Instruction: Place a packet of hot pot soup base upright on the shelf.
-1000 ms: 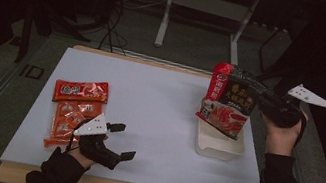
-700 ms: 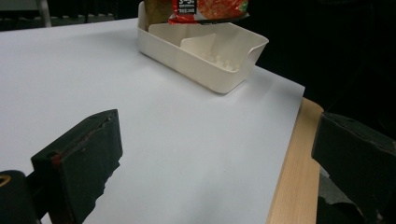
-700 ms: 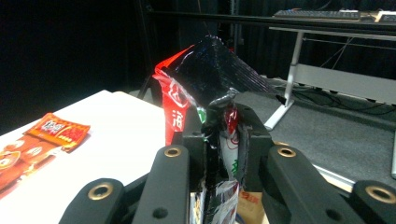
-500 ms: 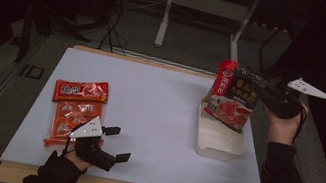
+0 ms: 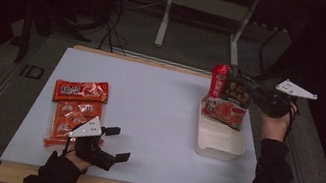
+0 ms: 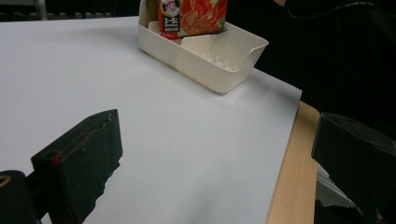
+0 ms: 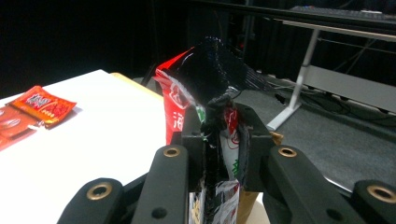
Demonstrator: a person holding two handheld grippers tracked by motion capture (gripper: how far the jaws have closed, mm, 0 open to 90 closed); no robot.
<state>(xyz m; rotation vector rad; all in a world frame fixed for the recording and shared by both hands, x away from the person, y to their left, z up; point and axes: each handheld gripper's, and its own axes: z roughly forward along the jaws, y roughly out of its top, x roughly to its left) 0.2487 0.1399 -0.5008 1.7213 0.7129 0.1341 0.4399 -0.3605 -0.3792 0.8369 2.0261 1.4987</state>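
Pinching the top edge of a glossy red and black packet (image 7: 205, 93), the right tool (image 7: 224, 140) has its pads pressed flat against the crumpled foil, and the packet hangs down from them. From the high view the packet (image 5: 227, 97) stands upright at the far end of the white tray (image 5: 220, 142), its lower edge down inside the tray or just at its floor; I cannot tell whether it rests there yet. The tray sits on the right side of the counter (image 5: 157, 111), well apart from everything else.

I judge the step in hand to be placing this packet into the tray. What comes next, I would say, is to settle it fully inside, lean it against the far wall so it will not topple, then spread the jaws and draw back without dragging the foil along.

The left tool (image 5: 110, 141) lies low at the near left of the counter, jaws spread wide with nothing between them, just beside the red packets (image 5: 78, 107) lying flat there. Those look like the next ones to fetch.
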